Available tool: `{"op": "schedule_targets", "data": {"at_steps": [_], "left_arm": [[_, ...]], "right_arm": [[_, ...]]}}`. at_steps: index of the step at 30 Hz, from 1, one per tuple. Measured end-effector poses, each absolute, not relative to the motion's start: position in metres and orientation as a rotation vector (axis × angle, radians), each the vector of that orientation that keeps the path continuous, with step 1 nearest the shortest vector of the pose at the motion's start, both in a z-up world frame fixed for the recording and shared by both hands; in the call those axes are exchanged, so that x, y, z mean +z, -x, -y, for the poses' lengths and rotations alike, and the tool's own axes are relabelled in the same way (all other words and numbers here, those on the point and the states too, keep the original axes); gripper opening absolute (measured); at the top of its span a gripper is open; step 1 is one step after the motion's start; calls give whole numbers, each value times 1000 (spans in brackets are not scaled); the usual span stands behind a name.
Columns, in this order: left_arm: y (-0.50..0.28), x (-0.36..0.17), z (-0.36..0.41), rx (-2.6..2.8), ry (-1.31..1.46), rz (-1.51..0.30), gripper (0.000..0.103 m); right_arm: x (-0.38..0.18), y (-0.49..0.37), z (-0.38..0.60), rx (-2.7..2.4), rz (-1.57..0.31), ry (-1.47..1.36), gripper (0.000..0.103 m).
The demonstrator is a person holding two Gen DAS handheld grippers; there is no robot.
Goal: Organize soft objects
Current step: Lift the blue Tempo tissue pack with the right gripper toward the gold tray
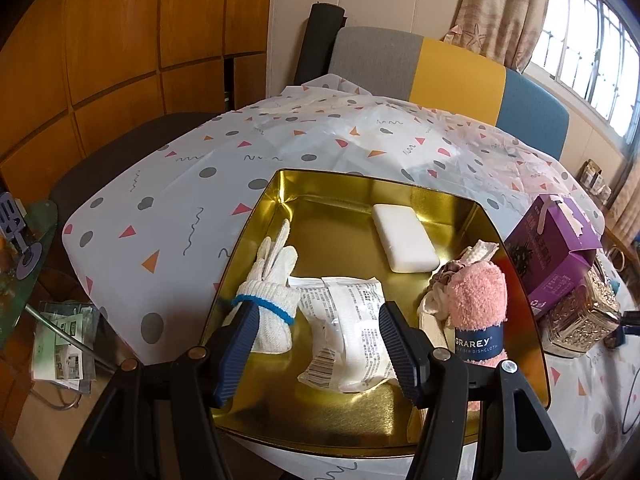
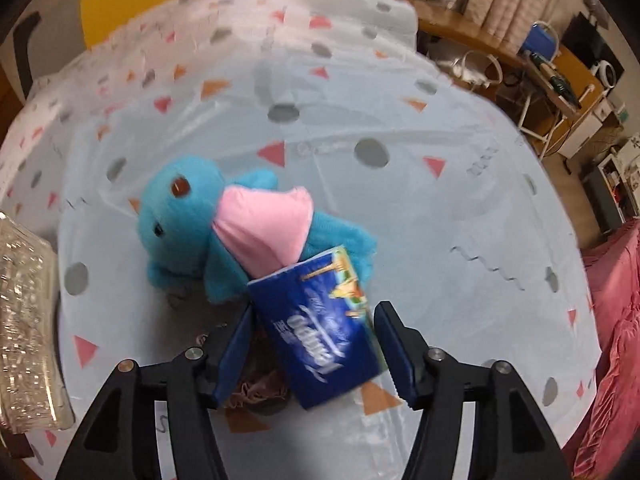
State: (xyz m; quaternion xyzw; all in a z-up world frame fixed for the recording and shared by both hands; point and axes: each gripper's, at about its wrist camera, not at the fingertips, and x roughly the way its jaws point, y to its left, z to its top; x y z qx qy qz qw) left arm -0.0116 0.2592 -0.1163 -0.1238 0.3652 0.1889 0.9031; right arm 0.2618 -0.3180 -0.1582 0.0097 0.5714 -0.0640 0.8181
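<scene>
In the left wrist view, a gold tray [image 1: 332, 216] holds a white glove with a blue band [image 1: 268, 292], a white printed packet [image 1: 348, 340], a white rectangular block [image 1: 404, 238], a rolled pink dishcloth [image 1: 476, 304] and a beige cloth [image 1: 480, 250]. My left gripper [image 1: 320, 312] hovers open over the packet, touching nothing. In the right wrist view, a blue plush toy [image 2: 180, 216] with a pink patch lies on the tablecloth. A blue tissue pack [image 2: 324, 340] leans against it, between the fingers of my open right gripper [image 2: 316, 310]. Its pads do not press on the pack.
A purple carton [image 1: 552, 248] and a glittery gold box [image 1: 580, 320] stand right of the tray; the same box [image 2: 24, 320] is at the left in the right wrist view. A brownish frilly item [image 2: 260, 388] lies under the right gripper. A chair [image 1: 440, 68] stands behind the table.
</scene>
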Motion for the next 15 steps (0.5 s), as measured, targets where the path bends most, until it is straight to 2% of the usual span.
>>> {"op": "schedule_targets", "data": {"at_steps": [6, 15], "left_arm": [[12, -113, -256, 387, 237, -743, 63], [13, -109, -247, 356, 214, -739, 64]], "right_arm": [[-150, -254, 322, -165, -1151, -43, 52], [-91, -259, 302, -148, -1006, -62, 51]]}}
